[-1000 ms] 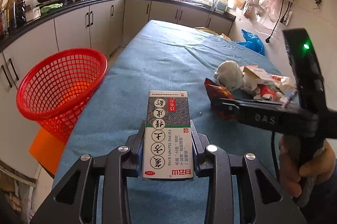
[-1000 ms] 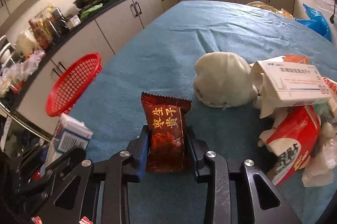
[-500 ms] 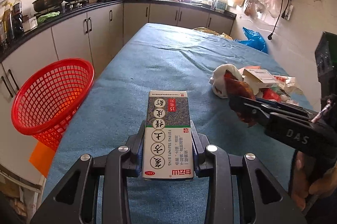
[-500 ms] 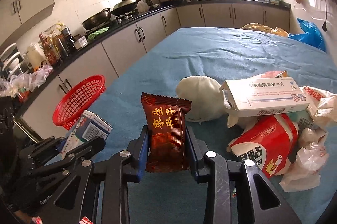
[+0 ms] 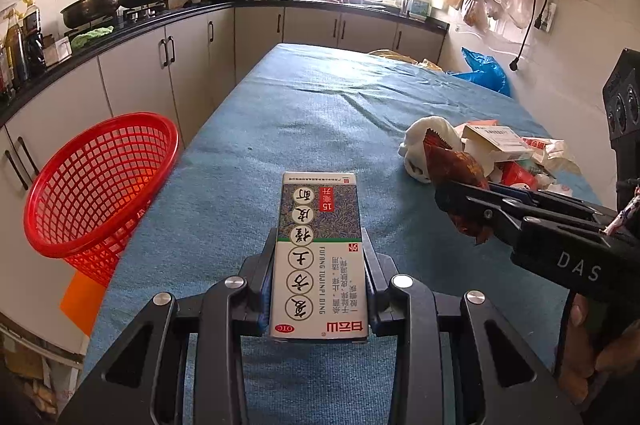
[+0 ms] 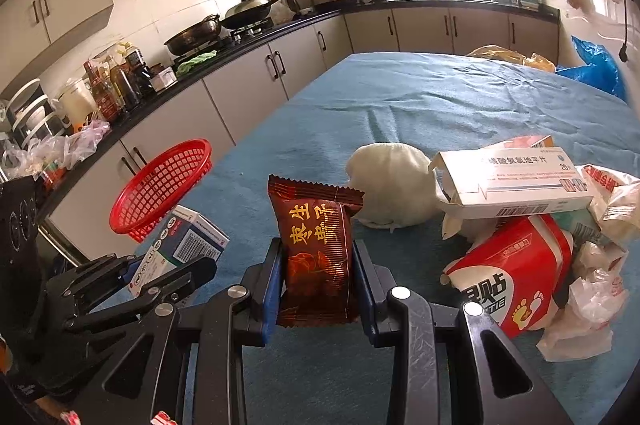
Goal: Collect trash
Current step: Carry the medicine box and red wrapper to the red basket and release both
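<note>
Both loads have swung up off the tabletop [image 5: 320, 113]: left hand-held gripper [image 5: 320, 289] pinches the medicine box [image 5: 319, 257], right hand-held gripper [image 6: 318, 289] pinches the snack packet [image 6: 316, 249], and next each must reach the red basket [image 5: 96, 181] off the tabletop's left edge.

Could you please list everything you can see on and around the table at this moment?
medicine box: 1, white and green, clamped in left gripper
snack packet: 1, brown, clamped in right gripper
basket: 1, red, beside the table's left edge
tablecloth: 1, blue, over the table
white bundle: 1, at the pile's left side
pill carton: 1, white, open-ended, atop the pile
red pack: 1, under the carton
left gripper: 1, black, shut
right gripper: 1, black, shut
</note>
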A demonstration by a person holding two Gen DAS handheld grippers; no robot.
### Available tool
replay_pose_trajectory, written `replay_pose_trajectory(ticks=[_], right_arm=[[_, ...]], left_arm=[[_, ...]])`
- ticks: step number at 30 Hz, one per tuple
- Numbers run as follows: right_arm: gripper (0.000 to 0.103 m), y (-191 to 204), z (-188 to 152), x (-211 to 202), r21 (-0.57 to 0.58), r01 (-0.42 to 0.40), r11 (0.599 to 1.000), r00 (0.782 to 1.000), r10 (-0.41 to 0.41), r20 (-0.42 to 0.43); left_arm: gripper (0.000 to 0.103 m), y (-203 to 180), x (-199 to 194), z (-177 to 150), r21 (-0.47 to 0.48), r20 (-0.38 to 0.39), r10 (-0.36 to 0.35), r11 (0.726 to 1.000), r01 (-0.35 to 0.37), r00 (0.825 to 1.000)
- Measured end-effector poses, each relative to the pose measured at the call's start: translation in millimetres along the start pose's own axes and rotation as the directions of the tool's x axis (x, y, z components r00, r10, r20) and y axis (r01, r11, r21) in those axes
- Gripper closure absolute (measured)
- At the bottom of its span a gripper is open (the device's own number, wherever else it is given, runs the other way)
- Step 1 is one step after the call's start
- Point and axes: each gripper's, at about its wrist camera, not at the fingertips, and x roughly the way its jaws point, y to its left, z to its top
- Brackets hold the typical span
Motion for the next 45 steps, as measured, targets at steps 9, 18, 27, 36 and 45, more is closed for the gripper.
replay_pose_trajectory(ticks=[9,18,27,36,45], right_arm=[[0.068,0,0,2,-0.003,-0.001,1.0,1.0,0.0,-0.006],[0.068,0,-1,2,-0.001,0.001,1.0,1.0,-0.001,-0.007],[0.068,-2,4,3,0.022,0.004,1.0,1.0,-0.004,-0.008],[0.068,20,23,-4,0.005,-0.039,0.999,0.998,0.039,-0.043],[0.068,52,52,9,0.0,-0.096,0.995,0.991,0.095,-0.098]], left_arm=[[0.07,2,1,1,0.001,-0.004,0.0,1.0,0.0,1.0],[0.07,2,1,0,0.0,-0.003,0.001,1.0,-0.001,1.0],[0.07,10,-4,-1,-0.03,0.008,-0.025,0.999,0.025,1.0],[0.07,52,-40,23,-0.099,0.068,-0.028,0.995,0.035,0.997],[0.07,106,-64,44,-0.176,0.122,0.045,0.984,-0.023,0.992]])
